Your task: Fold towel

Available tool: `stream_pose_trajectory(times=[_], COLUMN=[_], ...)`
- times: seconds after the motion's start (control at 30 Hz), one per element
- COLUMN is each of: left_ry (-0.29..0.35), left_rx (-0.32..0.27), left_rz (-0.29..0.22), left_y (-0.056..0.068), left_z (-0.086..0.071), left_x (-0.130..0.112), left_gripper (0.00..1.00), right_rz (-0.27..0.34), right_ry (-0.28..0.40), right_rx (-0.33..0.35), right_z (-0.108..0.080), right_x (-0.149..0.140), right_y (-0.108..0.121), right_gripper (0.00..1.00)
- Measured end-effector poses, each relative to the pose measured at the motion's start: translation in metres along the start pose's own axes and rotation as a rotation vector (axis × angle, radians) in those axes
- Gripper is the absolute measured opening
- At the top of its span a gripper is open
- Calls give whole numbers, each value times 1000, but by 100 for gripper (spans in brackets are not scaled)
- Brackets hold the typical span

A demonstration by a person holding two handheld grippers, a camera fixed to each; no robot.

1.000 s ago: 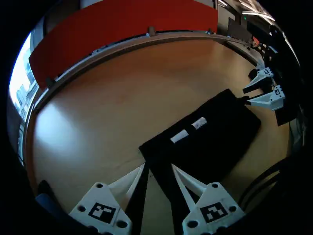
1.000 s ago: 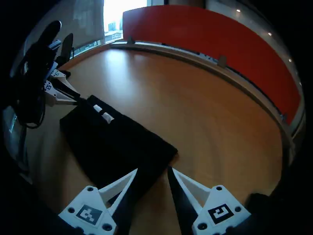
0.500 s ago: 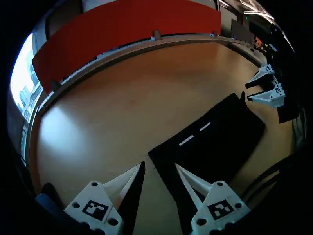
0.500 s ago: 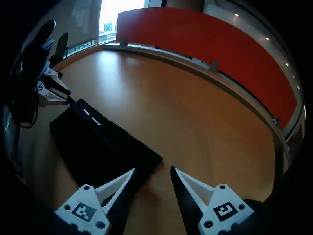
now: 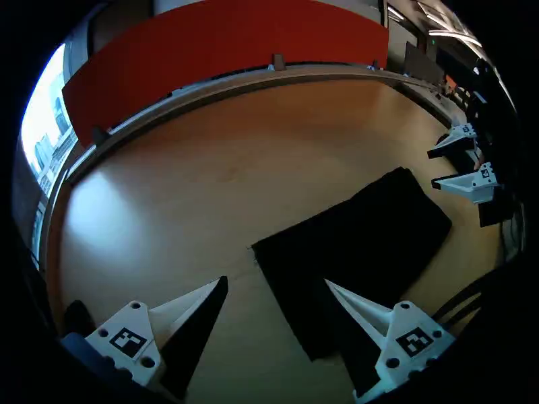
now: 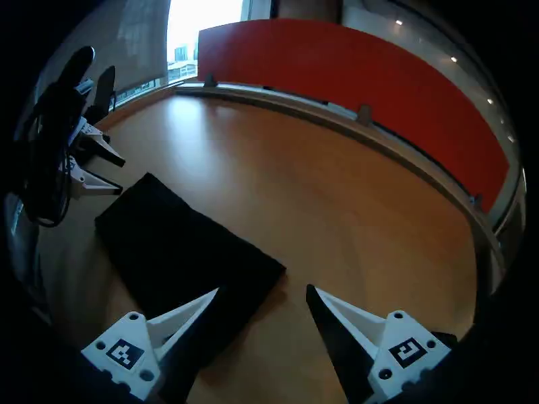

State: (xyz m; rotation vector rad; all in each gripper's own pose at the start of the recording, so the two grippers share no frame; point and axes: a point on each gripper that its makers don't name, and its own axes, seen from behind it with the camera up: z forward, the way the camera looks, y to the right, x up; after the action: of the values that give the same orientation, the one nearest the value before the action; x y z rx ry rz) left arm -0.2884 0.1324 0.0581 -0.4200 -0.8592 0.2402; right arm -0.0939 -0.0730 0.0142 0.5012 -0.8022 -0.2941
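1. A black towel (image 5: 357,246) is seen lying flat on a wooden table (image 5: 202,168). In the left gripper view it is spread from the middle out toward 4 o'clock. It is shaped like a neat block with straight sides, so it is judged to be folded at least once.
2. The left gripper (image 5: 276,281) is held wide open, and nothing is gripped between its fingers. One corner of the towel is found just ahead of the gap (the finger at 5 o'clock is seen over the cloth, but whether it is touching cannot be told).
3. The right gripper (image 6: 263,289) is held wide open too, and nothing is held by it. In the right gripper view the towel is laid out toward 8 o'clock, with a corner just beside the tip of the finger at 7 o'clock.
4. Each gripper is also seen far off by the other camera. The right one is found at 3 o'clock in the left gripper view, and the left one at 9 o'clock in the right gripper view. They are placed at the two ends of the towel, most likely so that both ends can be handled together.
5. A red panel (image 5: 222,47) is stood along the far edge of the table at 12 o'clock, and a bright window (image 6: 202,27) is seen beside it.
6. The fingers are probably kept apart so the cloth is left alone. If one more fold is wanted, two corners would need to be pinched and carried across evenly, or the sides may end up crooked.
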Motion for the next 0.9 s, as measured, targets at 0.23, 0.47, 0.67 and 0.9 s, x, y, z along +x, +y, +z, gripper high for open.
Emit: stream_pose_trajectory(times=[0.23,0.47,0.67,0.9], left_ry=[6,9,8,3], left_rx=[-5,-7,-2,3], left_rz=[-11,-30,-53,-91], left_y=[4,11,17,23], left_z=[-9,-22,-32,-42], left_x=[-5,-16,-29,-46], left_gripper=[95,95,95,95], right_rz=[6,21,34,47], right_ry=[3,14,24,32], right_rx=[7,11,15,14], right_z=[-11,-24,-34,-45], right_x=[-7,-12,-15,-20], right_y=[-9,-20,-27,-32], right_gripper=[91,91,91,91])
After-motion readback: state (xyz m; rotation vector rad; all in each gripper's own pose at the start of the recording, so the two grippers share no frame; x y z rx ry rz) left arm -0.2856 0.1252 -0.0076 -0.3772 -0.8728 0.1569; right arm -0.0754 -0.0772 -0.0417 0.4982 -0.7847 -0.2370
